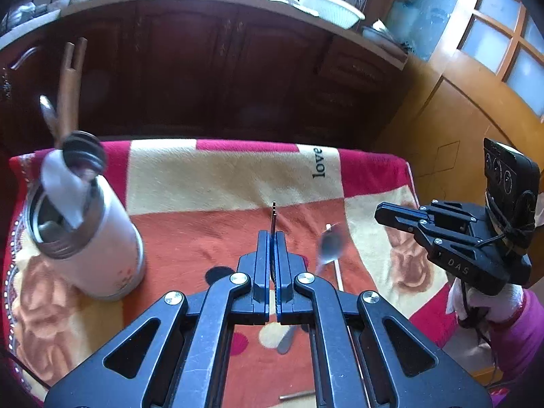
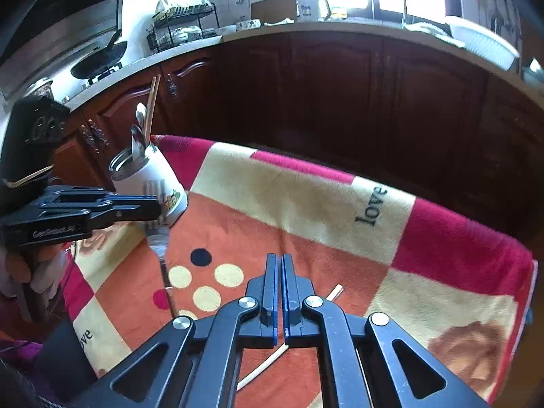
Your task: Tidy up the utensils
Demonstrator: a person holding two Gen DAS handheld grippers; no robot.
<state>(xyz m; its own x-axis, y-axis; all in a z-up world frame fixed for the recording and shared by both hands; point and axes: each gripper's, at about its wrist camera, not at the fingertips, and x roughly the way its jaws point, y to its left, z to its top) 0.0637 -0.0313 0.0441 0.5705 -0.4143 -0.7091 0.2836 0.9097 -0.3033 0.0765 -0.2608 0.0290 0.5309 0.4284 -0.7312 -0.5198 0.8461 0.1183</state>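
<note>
On the blanket-covered surface (image 2: 306,183): white utensil cup (image 1: 98,241) stands at the far-left corner, holding chopsticks (image 1: 69,88) and spoons (image 2: 137,136). Left hand-held gripper (image 1: 271,238) is clenched on a fork (image 2: 158,234), seen edge-on between its pads in the left wrist view; in the right wrist view the tines stick up past the fingers and the handle hangs down, just beside the cup. Right hand-held gripper (image 2: 279,261) is clenched; the left wrist view shows a blurred spoon (image 1: 330,244) at its fingertips, so it looks to be gripping that. One loose chopstick (image 2: 272,357) lies on the blanket under the right gripper. Another utensil handle (image 1: 286,340) lies under the left gripper.
</note>
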